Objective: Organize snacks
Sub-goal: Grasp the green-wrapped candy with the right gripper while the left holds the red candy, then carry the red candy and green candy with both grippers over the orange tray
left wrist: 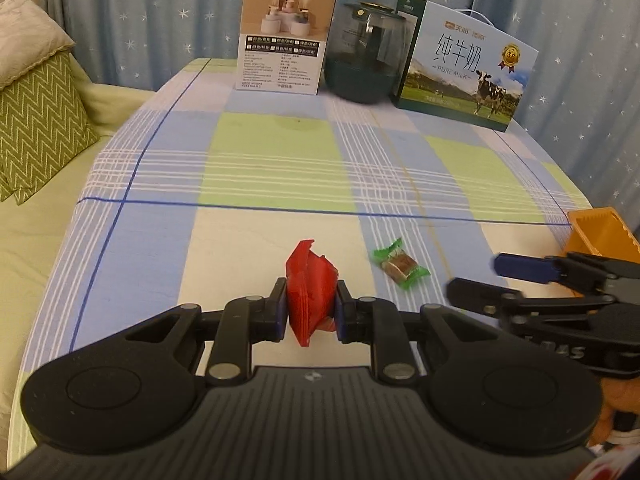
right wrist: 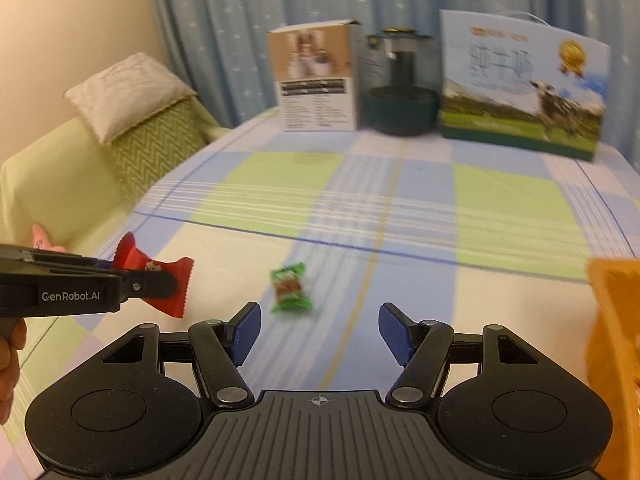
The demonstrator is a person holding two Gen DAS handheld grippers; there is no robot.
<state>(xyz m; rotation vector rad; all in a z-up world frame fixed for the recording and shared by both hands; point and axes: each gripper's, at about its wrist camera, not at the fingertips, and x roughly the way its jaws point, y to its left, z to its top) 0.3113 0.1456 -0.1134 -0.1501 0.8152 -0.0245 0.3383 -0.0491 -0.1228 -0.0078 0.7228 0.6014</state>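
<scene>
My left gripper [left wrist: 311,309] is shut on a red snack packet [left wrist: 310,290] and holds it just above the checked tablecloth. The packet also shows in the right wrist view [right wrist: 158,280], clamped in the left gripper [right wrist: 160,280]. A green-wrapped candy [left wrist: 399,265] lies on the cloth to the right of the packet; it also shows in the right wrist view [right wrist: 290,288]. My right gripper [right wrist: 319,334] is open and empty, just short of the candy and a little to its right. It enters the left wrist view [left wrist: 476,276] from the right. An orange basket [left wrist: 600,236] stands at the table's right edge.
At the back of the table [left wrist: 272,160] stand a white product box [left wrist: 284,36], a dark glass jar [left wrist: 366,56] and a milk carton box [left wrist: 464,68]. A sofa with green cushions [left wrist: 36,120] lies left of the table. Blue starred curtains hang behind.
</scene>
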